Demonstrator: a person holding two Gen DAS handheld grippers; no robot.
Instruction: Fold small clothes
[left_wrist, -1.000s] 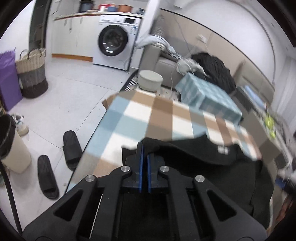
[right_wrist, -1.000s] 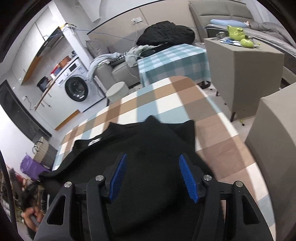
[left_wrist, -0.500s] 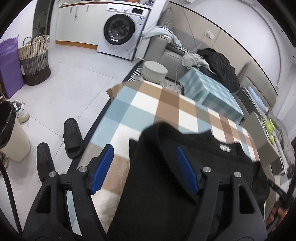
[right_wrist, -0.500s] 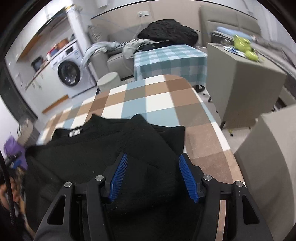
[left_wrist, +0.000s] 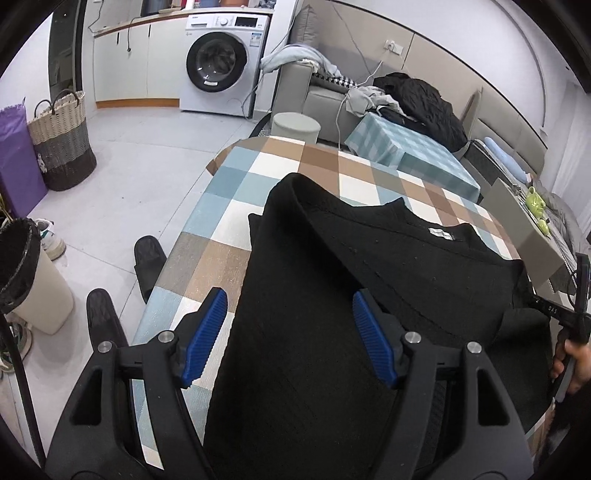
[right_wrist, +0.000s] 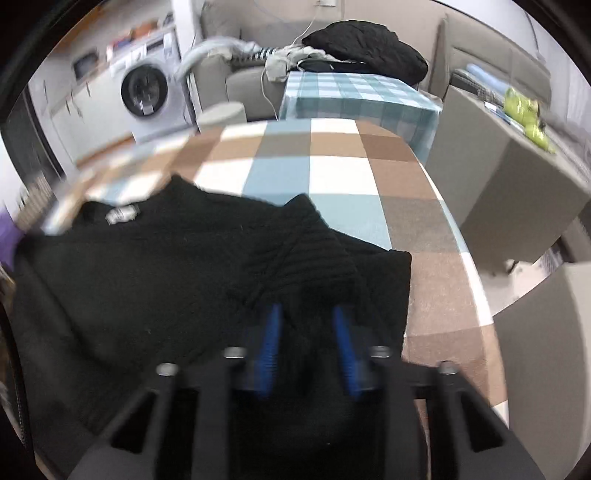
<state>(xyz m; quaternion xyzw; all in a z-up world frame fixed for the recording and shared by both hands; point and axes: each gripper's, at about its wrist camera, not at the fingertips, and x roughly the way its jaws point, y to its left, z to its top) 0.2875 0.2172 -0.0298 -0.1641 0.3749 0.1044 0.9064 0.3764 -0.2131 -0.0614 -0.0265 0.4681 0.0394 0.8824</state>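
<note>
A black knit sweater (left_wrist: 369, 277) lies on the table with the checked cloth (left_wrist: 258, 173), its white neck label up. One sleeve lies folded across its body. My left gripper (left_wrist: 290, 332) hovers open over that folded part, and its blue pads touch no cloth. In the blurred right wrist view the sweater (right_wrist: 147, 277) fills the near half of the table (right_wrist: 332, 166). My right gripper (right_wrist: 306, 332) is closing, with a bunched sleeve of the sweater squeezed between its pads. The right gripper's handle (left_wrist: 569, 314) and the hand on it show at the left wrist view's right edge.
Left of the table, on the floor, are black slippers (left_wrist: 147, 262), a lined bin (left_wrist: 29, 280) and a woven basket (left_wrist: 62, 147). A washing machine (left_wrist: 218, 62), a round stool (left_wrist: 295, 127) and a teal-checked low table (left_wrist: 413, 151) stand beyond. A grey cabinet (right_wrist: 517, 177) stands at the right.
My left gripper opened and let go of the sleeve, which now lies across the sweater's body. My right gripper dropped lower and its jaws narrowed onto the bunched sleeve.
</note>
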